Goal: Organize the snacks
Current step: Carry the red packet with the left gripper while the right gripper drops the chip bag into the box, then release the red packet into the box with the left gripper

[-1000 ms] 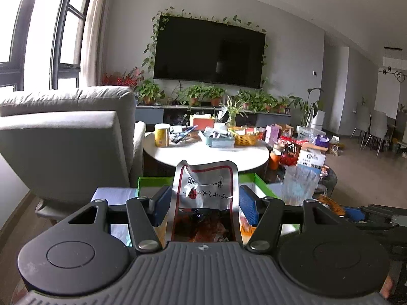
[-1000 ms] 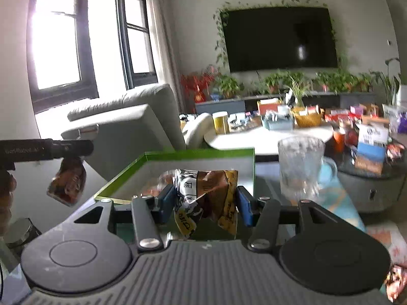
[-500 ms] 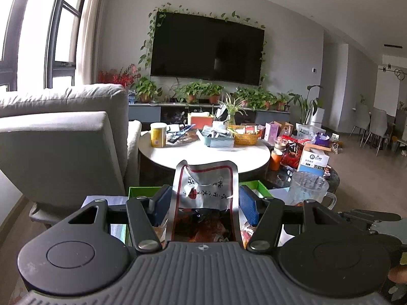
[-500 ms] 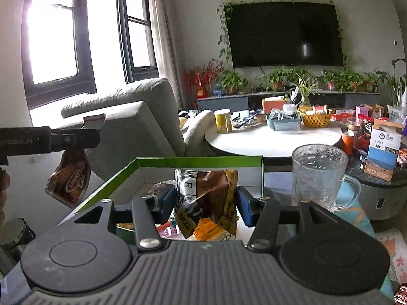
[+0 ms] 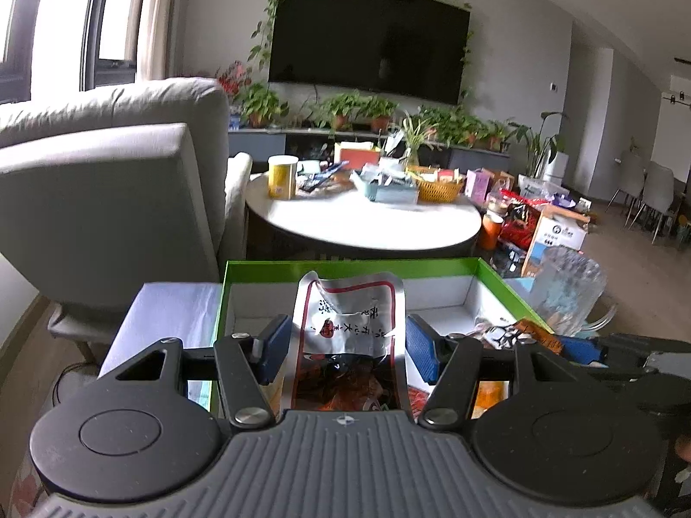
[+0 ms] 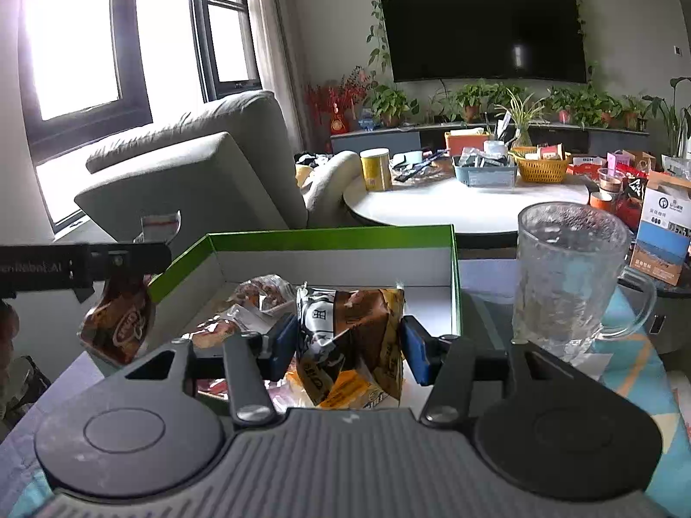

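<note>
The left gripper point(image 5: 343, 347) pinches a silver, red-bordered snack pouch point(image 5: 347, 332), its clear lower part showing reddish-brown food, held upright over the green box point(image 5: 345, 265). The right gripper point(image 6: 347, 345) clamps a crumpled brown-and-yellow packet point(image 6: 352, 341) above the same box, where other wrapped snacks point(image 6: 259, 291) lie. A glass mug point(image 6: 565, 285) stands just beside the box.

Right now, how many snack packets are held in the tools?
2: a silver-and-red pouch in the left tool, and a brown-and-yellow packet in the right tool. Both hang over the green box.
</note>
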Demonstrator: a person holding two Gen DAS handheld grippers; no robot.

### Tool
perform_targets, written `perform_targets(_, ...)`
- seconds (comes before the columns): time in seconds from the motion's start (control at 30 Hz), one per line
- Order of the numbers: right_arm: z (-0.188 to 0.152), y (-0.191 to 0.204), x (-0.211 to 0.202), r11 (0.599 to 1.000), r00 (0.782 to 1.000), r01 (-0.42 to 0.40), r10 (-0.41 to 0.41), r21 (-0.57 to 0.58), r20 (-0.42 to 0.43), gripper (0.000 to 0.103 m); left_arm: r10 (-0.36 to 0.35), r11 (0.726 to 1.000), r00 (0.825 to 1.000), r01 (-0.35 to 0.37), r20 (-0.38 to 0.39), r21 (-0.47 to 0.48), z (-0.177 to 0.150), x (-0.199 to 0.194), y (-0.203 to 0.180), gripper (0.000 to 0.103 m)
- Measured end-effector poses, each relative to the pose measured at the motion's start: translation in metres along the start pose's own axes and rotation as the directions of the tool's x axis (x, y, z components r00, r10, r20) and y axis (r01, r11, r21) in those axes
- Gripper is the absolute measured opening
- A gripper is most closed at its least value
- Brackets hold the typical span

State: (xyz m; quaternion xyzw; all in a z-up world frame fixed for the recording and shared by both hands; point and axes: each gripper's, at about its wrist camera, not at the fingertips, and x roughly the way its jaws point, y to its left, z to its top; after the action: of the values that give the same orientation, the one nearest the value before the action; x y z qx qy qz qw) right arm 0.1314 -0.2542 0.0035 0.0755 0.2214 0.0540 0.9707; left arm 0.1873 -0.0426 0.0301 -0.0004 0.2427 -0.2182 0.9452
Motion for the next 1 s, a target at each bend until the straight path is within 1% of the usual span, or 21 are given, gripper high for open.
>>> perform_targets(0.27,0.002,-0.001,0.013,1.000,1.000,0.009,-0.009,-0.014,-0.002,0.044,-0.003,0.999,0.998,0.001,-0.059,-0.032,-0.004,0.018,0.012,0.056)
perform_targets(0.37,0.002,-0.001,0.014,1.000,1.000,0.012,-0.012,-0.016,-0.005,0.044,0.001,1.000,0.999,-0.003,-0.055,-0.023,-0.005,0.017,0.012,0.062)
perform_targets(0.53,0.001,0.000,0.010,1.000,1.000,0.011,-0.011,-0.018,0.007,0.044,0.002,1.000,0.999,-0.002,-0.045,-0.017,-0.004,0.010,0.012,0.062)
perform_targets(0.77,0.002,0.001,-0.011,0.999,0.999,0.023,-0.022,-0.029,0.047,0.044,0.004,1.000,0.999,-0.004,-0.036,0.004,-0.016,-0.017,0.020,0.062)
perform_targets(0.9,-0.003,-0.002,-0.030,1.000,0.999,0.016,-0.015,-0.025,0.050,0.044,-0.011,1.000,0.999,0.012,-0.033,0.021,-0.025,-0.040,0.029,0.063)
perform_targets(1.0,-0.009,-0.004,-0.043,1.000,0.999,0.015,-0.014,-0.022,0.046,0.044,0.002,1.000,0.999,-0.001,-0.036,0.031,-0.032,-0.052,0.034,0.064)
